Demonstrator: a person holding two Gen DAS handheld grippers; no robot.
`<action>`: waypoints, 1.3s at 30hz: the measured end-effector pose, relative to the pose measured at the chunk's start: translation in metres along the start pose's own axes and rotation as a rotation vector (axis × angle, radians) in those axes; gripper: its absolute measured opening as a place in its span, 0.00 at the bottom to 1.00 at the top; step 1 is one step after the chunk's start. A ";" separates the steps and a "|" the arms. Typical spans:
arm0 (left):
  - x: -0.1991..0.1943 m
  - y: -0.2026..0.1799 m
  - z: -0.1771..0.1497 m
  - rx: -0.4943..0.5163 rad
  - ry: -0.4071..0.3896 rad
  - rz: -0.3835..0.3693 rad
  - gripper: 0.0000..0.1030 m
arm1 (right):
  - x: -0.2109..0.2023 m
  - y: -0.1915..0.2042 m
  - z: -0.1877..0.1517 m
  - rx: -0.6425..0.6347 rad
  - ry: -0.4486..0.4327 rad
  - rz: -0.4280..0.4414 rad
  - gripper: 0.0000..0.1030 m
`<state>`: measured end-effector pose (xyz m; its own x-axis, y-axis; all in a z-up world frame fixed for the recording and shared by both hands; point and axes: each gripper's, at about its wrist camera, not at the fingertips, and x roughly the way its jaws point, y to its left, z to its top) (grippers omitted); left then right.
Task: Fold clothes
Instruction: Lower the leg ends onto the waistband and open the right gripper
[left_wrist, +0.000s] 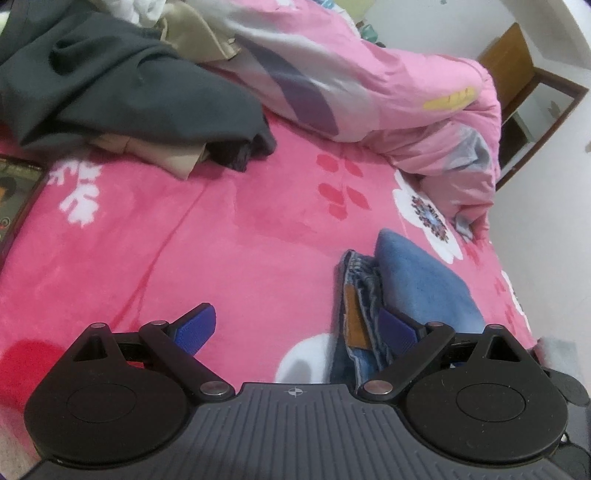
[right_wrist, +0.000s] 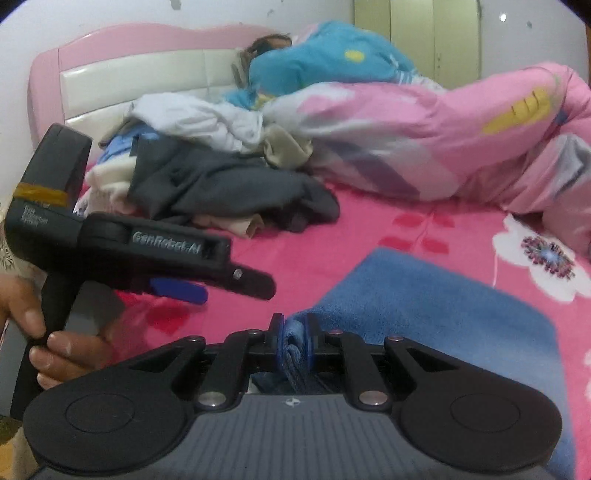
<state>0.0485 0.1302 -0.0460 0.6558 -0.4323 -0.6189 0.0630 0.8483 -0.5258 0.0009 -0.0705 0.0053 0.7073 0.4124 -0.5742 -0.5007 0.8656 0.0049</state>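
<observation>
Blue jeans with a fleece lining (left_wrist: 417, 280) lie on the pink bed sheet (left_wrist: 229, 229), their waistband with a brown patch (left_wrist: 356, 314) facing me. My left gripper (left_wrist: 295, 326) is open; its right pad (left_wrist: 397, 328) rests beside the waistband and nothing is clamped. In the right wrist view my right gripper (right_wrist: 293, 339) is shut on a bunched fold of the blue garment (right_wrist: 424, 306). The left gripper (right_wrist: 221, 288) shows side-on at the left of that view, held by a hand (right_wrist: 55, 339).
A pile of clothes, topped by a dark grey garment (left_wrist: 110, 85) (right_wrist: 229, 188), lies at the back left. A rumpled pink quilt (left_wrist: 369, 81) (right_wrist: 424, 140) fills the back right. A person under a blue blanket (right_wrist: 325, 55) lies by the headboard (right_wrist: 147, 74). A dark flat object (left_wrist: 14, 199) lies at the sheet's left edge.
</observation>
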 end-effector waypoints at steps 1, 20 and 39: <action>0.000 0.000 0.001 0.002 -0.004 -0.002 0.93 | -0.005 0.003 0.003 -0.015 -0.019 -0.014 0.13; 0.069 -0.077 0.022 0.363 0.024 0.083 0.94 | -0.005 0.009 -0.041 0.015 -0.166 0.054 0.34; 0.036 -0.151 0.016 0.559 -0.080 0.097 0.92 | -0.163 -0.133 -0.053 0.300 -0.335 -0.315 0.31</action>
<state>0.0749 -0.0086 0.0210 0.7322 -0.3384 -0.5911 0.3739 0.9251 -0.0666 -0.0743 -0.2674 0.0546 0.9446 0.1453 -0.2942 -0.1090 0.9847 0.1362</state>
